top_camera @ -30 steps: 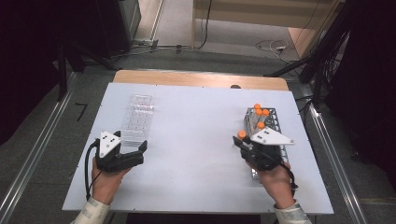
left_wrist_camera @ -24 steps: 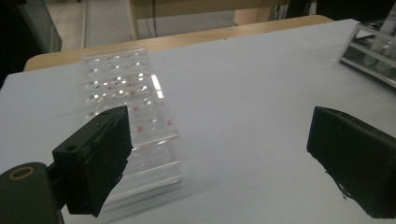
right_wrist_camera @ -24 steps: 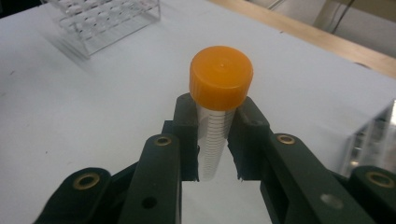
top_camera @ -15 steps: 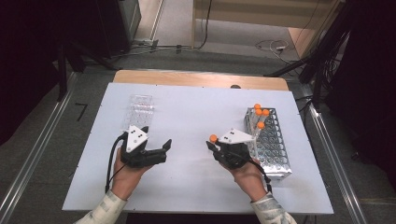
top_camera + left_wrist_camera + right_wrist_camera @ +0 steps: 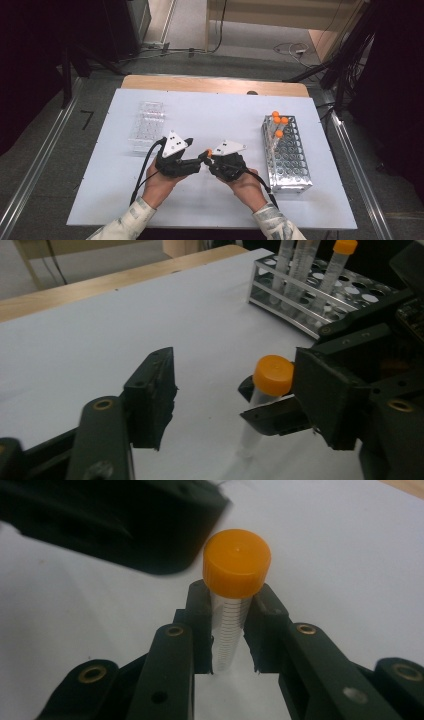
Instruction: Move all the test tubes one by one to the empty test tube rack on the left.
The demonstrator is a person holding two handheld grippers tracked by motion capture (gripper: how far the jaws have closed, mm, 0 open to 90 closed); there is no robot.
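Observation:
A clear tube with an orange cap (image 5: 236, 562) stands upright between the jaws of my right gripper (image 5: 234, 599), which is shut on it just below the cap. In the high view both grippers meet at the table's middle front: the left gripper (image 5: 197, 156) faces the right gripper (image 5: 213, 158), with the orange cap (image 5: 209, 151) between them. In the left gripper view the tube (image 5: 271, 376) sits between the jaws of my left gripper (image 5: 240, 385), close to the right-hand jaw. Those jaws have just been closing and do not press on the tube.
A metal tube rack (image 5: 290, 162) stands at the right, with three orange-capped tubes (image 5: 277, 121) at its far end; it also appears in the left gripper view (image 5: 300, 287). A clear plastic rack (image 5: 147, 125) lies at the left. The white table top (image 5: 220, 115) ends at a wooden strip.
Both hands have moved inward to the middle of the table. The right gripper carried the tube away from the metal rack. The left gripper's jaws have narrowed around the tube.

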